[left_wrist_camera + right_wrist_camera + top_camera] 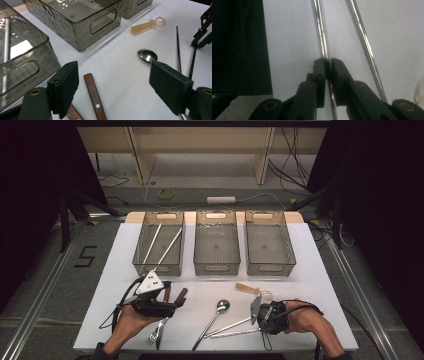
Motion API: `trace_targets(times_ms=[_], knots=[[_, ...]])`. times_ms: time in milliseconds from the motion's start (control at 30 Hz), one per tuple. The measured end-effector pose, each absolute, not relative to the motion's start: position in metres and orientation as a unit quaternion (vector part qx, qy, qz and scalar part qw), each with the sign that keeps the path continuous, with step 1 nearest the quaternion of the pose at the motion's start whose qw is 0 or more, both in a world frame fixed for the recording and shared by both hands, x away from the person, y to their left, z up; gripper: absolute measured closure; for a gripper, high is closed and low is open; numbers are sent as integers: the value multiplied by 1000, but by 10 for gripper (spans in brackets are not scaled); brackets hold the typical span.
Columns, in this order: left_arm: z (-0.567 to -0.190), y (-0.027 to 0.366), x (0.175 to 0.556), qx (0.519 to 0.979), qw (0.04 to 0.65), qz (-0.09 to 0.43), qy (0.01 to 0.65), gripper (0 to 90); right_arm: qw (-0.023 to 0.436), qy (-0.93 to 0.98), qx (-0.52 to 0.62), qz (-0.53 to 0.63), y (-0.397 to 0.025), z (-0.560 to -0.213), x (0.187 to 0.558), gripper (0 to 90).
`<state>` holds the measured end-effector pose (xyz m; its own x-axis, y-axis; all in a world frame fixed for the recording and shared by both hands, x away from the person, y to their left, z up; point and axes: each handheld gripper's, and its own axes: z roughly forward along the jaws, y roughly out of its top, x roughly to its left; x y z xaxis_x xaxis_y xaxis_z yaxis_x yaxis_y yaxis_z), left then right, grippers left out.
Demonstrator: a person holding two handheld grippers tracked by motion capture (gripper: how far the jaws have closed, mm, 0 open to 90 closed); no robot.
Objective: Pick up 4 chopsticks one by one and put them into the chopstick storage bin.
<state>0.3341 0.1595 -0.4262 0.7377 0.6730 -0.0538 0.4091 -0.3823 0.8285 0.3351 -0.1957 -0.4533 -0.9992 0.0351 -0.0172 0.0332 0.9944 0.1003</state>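
My right gripper (254, 320) (328, 62) lies low at the front right of the white table (310, 270), shut on a thin metal chopstick (321, 37) (231, 325). A second metal chopstick (364, 42) lies beside it on the table. My left gripper (172, 302) (113, 67) hovers open at the front left, with nothing between its jaws. Under it lie wood-handled utensils (93, 95) (181, 294), one a fork (157, 332). A steel spoon (220, 307) (147, 55) rests between the two grippers. The right gripper (203, 27) also appears far off in the left gripper view.
Three translucent grey bins stand in a row at the back: the left bin (158, 266) holds two white chopsticks (167, 247), while the middle bin (216, 266) and right bin (270, 266) look empty. A small beige plastic utensil (247, 289) (145, 26) lies before them.
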Motion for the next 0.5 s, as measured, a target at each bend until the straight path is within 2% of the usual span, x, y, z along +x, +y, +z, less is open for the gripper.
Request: trace_targets(times_ms=[500], knots=[[-428, 157, 334, 825, 441, 143, 324, 233, -8, 999, 2, 49, -201, -453, 334, 866]])
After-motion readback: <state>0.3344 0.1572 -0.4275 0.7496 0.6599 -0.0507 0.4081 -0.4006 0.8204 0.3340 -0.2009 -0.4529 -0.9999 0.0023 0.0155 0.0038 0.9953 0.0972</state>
